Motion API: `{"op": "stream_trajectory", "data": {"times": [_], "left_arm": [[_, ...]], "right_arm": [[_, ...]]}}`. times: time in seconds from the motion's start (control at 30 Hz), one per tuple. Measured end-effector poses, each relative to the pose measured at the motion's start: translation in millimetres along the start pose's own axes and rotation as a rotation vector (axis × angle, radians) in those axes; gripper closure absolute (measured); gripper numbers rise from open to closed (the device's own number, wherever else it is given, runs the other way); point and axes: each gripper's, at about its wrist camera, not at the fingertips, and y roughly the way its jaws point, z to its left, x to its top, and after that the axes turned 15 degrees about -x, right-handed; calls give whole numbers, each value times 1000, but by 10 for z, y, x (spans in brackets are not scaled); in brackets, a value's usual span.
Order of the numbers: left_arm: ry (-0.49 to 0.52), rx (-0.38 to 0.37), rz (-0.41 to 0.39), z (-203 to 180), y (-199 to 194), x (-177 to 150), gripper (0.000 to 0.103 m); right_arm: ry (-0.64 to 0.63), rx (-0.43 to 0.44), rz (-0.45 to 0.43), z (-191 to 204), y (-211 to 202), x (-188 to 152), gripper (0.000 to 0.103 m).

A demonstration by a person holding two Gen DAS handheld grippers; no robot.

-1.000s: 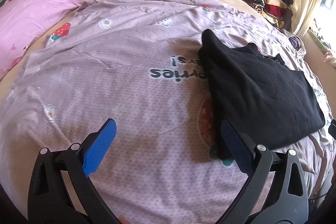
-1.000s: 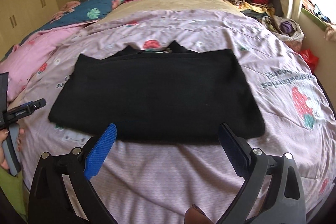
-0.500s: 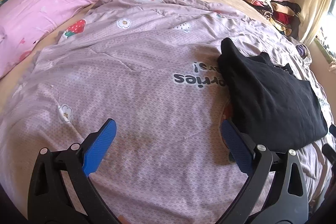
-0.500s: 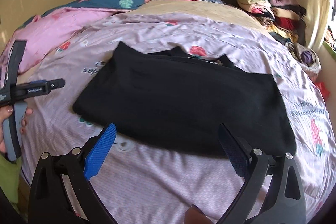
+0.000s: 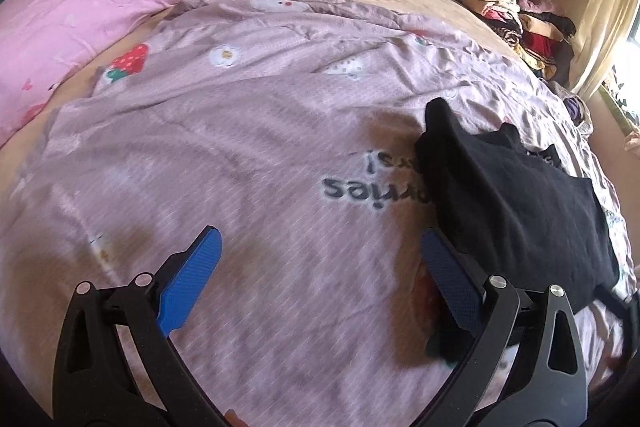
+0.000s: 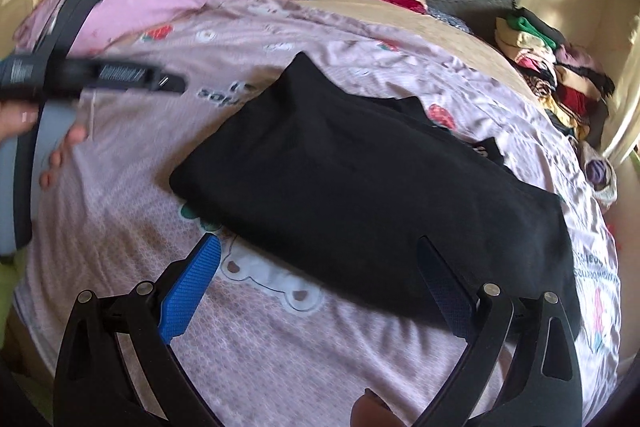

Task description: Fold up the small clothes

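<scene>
Hovering over the bed, I hold my left gripper [image 5: 320, 279] with its jaws spread wide and nothing between them, above the mauve printed quilt [image 5: 248, 155]. The folded black garment [image 5: 516, 203] lies flat on that quilt, off to the right of this gripper, its near edge just beside my right-hand blue pad [image 5: 452, 287]. My right gripper [image 6: 320, 291] is likewise wide open and empty, poised at the garment's [image 6: 360, 195] near edge, its darker finger over the cloth; whether it touches, I cannot tell. A stack of folded clothes [image 6: 552, 67] sits at the far right, and a pink duvet [image 5: 80, 11] lies along the left.
</scene>
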Motion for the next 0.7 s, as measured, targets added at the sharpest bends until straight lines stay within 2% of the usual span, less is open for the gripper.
{"op": "stream_trajectory", "data": {"times": [0.23,0.33,0.53,0.7], "left_arm": [[-3,-63,34,-160,258,168,10],[0,-74,48,-206,353,227,10],[2,-92,79,-277,548,314,10],[-38,-142,113,-303,741,368,10]], "right_arm": [[-115,-72,-15,324,212,-26,6],[-155,-128,-23,398,311,-48,6],[-128,-137,-18,343,466,28,5],[-123,-161,-29,299,602,95,5]]}}
